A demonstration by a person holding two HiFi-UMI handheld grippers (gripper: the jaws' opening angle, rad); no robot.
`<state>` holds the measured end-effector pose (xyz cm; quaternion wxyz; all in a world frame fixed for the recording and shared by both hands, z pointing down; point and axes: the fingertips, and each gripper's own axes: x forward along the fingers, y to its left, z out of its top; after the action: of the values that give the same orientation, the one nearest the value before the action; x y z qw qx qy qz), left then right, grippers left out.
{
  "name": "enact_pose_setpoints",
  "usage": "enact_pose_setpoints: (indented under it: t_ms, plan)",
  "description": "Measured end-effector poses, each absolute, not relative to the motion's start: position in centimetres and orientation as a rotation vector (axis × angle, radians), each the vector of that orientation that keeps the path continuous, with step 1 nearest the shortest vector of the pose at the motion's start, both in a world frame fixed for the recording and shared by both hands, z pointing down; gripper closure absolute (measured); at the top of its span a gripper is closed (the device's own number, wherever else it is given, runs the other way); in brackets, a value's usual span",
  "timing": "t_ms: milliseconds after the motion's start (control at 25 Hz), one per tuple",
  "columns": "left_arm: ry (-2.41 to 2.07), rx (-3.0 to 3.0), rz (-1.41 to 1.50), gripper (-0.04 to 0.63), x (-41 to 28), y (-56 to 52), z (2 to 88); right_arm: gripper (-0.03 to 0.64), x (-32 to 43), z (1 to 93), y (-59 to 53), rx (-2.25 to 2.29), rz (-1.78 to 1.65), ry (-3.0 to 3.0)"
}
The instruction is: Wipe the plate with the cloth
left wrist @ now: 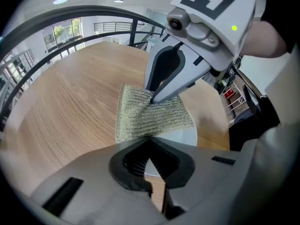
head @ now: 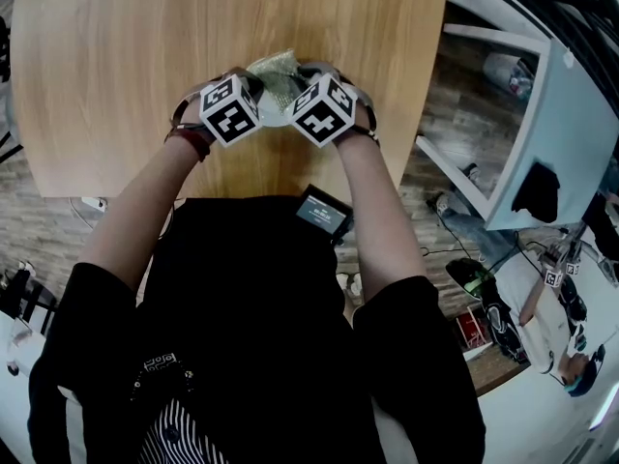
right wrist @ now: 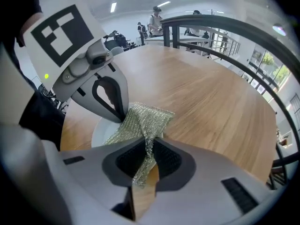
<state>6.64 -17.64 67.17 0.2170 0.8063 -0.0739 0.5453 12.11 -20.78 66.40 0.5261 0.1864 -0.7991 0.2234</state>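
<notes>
- Pale wood makes up the desk (head: 145,46), above whose near edge both grippers are held close together (their marker cubes sit side by side in the head view).
- A glittery, pale green-gold cloth (left wrist: 145,118) is draped over part of a white plate (left wrist: 186,136), which is set on the desk close to the person.
- The right gripper (right wrist: 151,142) is clamped on the cloth. A twisted strip of it is pinched between the jaws and trails back through the gap behind them, while the rest is spread over the plate.
- The left gripper (left wrist: 149,143) is closed on the plate's rim, and white plate is seen through the opening behind the jaw tips.
- In the left gripper view, the right gripper's tips are pressed down onto the cloth near its middle. In the right gripper view, the left gripper's tips are set on the plate, just beside the cloth's edge.
- A dark railing (right wrist: 225,27) is seen curving beyond the desk, and several people (right wrist: 154,15) are visible in the background.
- A black top is worn by the person, with a small lit screen (head: 323,211) at chest height.
</notes>
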Motion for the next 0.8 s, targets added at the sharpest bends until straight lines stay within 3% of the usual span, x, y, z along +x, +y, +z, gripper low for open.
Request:
enact_pose_setpoints:
  t_ms: [520, 800]
  plan:
    - [-0.194, 2.221, 1.492, 0.597, 6.6, -17.5, 67.1, 0.568, 11.9, 66.4, -14.4, 0.469, 0.593, -1.838]
    - [-0.217, 2.233, 1.478, 0.598, 6.6, -17.7, 67.3, 0.568, 12.3, 66.9, -19.9, 0.435, 0.459, -1.770]
